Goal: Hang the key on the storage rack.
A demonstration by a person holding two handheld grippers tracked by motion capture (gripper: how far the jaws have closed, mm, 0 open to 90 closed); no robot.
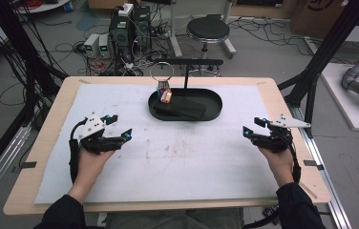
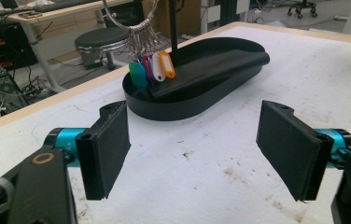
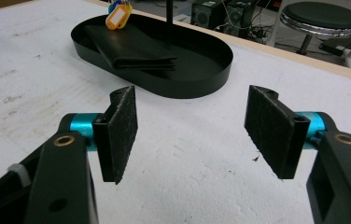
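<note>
The black oval tray sits at the far middle of the counter, holding a folded black cloth and coloured key tags hanging from a ring. Left claw and right claw rest wide open, empty, near either side.

Evenly lit from overhead, soft and fairly dim, with a cool cast. Faint, short shadows under the black tray and beneath the left gripper. Mild glare off the white mat, stains still readable. Slightly soft overall in the high view, wide-angle bending at the edges. Sharper in both gripper views up close, pads crisp, background stool softened.
</note>
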